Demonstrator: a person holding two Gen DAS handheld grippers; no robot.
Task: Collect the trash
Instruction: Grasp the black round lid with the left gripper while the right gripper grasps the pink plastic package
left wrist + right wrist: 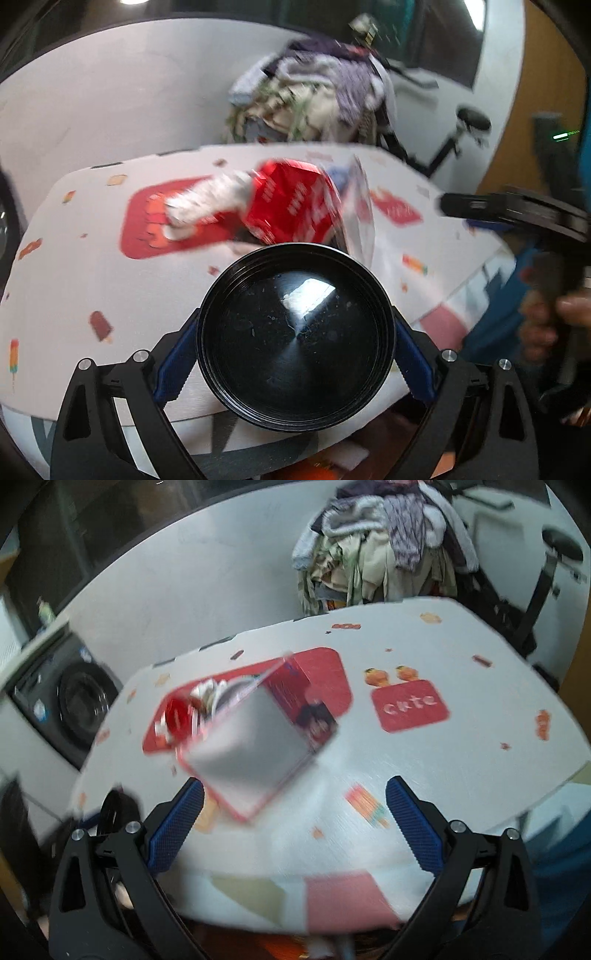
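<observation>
My left gripper (295, 354) is shut on a round black plastic bowl (295, 347), held above the near table edge; the bowl looks empty. Beyond it lie a red carton (291, 206), a crumpled white wrapper (207, 201) and a clear plastic piece (360, 206). In the right wrist view my right gripper (295, 827) is open and empty. A red carton with a grey open face (255, 746) sits just ahead of its left finger (177, 823), and a red-and-white wrapper (184, 712) lies behind the carton. Both views are blurred.
The table (461, 768) has a white cloth with red patches and popsicle prints. A heap of clothes (384, 542) stands behind it. A washing machine (74, 705) is at the left. The right gripper and hand show at the right of the left wrist view (517, 214).
</observation>
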